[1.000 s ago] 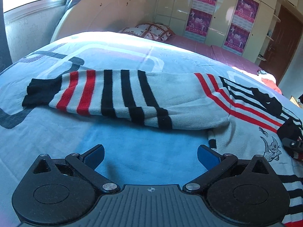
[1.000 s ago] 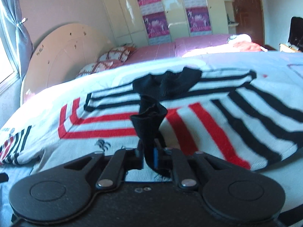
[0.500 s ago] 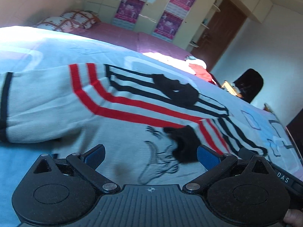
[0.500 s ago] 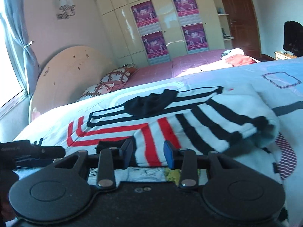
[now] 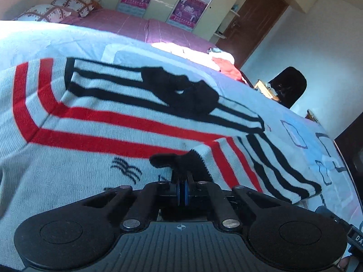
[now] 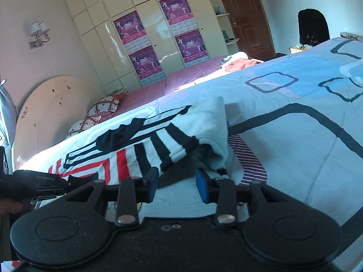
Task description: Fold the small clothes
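Note:
A small white knit sweater (image 5: pixel 95 158) with red and black stripes and a black collar (image 5: pixel 183 93) lies flat on the bed. Its right sleeve (image 5: pixel 261 158) is folded in across the chest. My left gripper (image 5: pixel 182 187) is shut on the black cuff (image 5: pixel 181 161) of that sleeve. In the right wrist view the sweater (image 6: pixel 172 136) lies ahead with the folded sleeve on top. My right gripper (image 6: pixel 174 185) is open and empty, just in front of the sleeve's fold. The left gripper's body (image 6: pixel 34 181) shows at the left edge there.
The light blue bedspread (image 6: pixel 295 117) with dark rectangle outlines covers the bed. A striped cloth (image 6: pixel 247 156) lies beside the sweater's right side. A pink bed with pillows (image 6: pixel 99 111) and clothes (image 6: pixel 240 63) stands behind. A dark chair (image 5: pixel 288 86) is at the far right.
My left gripper swung from the left sleeve to the chest and shut on the black cuff. My right gripper let go of that cuff, opened and drew back to the right.

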Action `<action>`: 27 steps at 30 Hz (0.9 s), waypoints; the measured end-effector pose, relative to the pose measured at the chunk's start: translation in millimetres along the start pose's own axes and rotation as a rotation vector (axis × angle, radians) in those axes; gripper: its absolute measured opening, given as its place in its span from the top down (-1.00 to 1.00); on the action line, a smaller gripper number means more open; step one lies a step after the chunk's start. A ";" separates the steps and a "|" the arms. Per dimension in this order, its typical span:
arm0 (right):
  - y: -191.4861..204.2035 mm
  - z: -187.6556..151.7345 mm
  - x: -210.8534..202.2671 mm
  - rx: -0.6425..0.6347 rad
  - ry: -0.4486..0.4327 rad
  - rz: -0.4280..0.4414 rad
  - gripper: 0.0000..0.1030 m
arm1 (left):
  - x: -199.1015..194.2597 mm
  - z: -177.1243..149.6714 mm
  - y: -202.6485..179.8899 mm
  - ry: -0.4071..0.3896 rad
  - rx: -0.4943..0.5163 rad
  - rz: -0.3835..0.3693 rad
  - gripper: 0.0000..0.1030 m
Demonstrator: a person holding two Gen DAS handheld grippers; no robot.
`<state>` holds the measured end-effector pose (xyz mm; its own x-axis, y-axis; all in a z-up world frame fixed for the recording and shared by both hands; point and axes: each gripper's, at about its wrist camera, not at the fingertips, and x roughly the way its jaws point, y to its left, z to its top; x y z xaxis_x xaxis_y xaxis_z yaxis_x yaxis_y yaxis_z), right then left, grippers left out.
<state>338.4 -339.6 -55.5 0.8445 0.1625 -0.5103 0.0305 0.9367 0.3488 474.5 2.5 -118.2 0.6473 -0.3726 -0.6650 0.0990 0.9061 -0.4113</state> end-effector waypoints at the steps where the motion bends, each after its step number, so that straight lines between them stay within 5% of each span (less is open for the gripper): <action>1: -2.6 1.1 0.1 0.003 0.000 -0.002 0.29 | -7.5 4.4 -1.7 -0.031 0.020 0.001 0.94; 6: -10.3 5.7 2.2 0.016 -0.009 0.000 0.29 | -44.2 23.8 6.6 -0.122 0.053 0.010 0.94; 13: -15.4 10.1 18.0 0.044 -0.016 -0.016 0.49 | -47.4 -11.9 31.7 -0.056 0.049 0.085 0.94; 17: -21.6 21.0 26.5 0.053 -0.033 -0.039 0.61 | -59.9 -21.8 34.4 -0.135 0.022 0.110 0.94; 20: -25.4 25.8 31.3 0.047 -0.032 -0.042 0.64 | -56.4 -20.6 40.9 -0.117 0.033 0.128 0.94; 23: -23.9 16.6 58.6 -0.013 0.100 -0.059 0.91 | -44.2 -26.3 45.4 -0.064 0.053 0.149 0.94; 27: -13.0 12.1 68.7 -0.118 0.114 -0.086 0.93 | -45.8 -29.0 47.4 -0.080 0.029 0.155 0.94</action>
<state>402.5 -344.3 -85.6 0.7750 0.1083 -0.6226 0.0314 0.9774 0.2092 427.6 56.7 -125.4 0.7147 -0.2115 -0.6667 0.0141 0.9574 -0.2886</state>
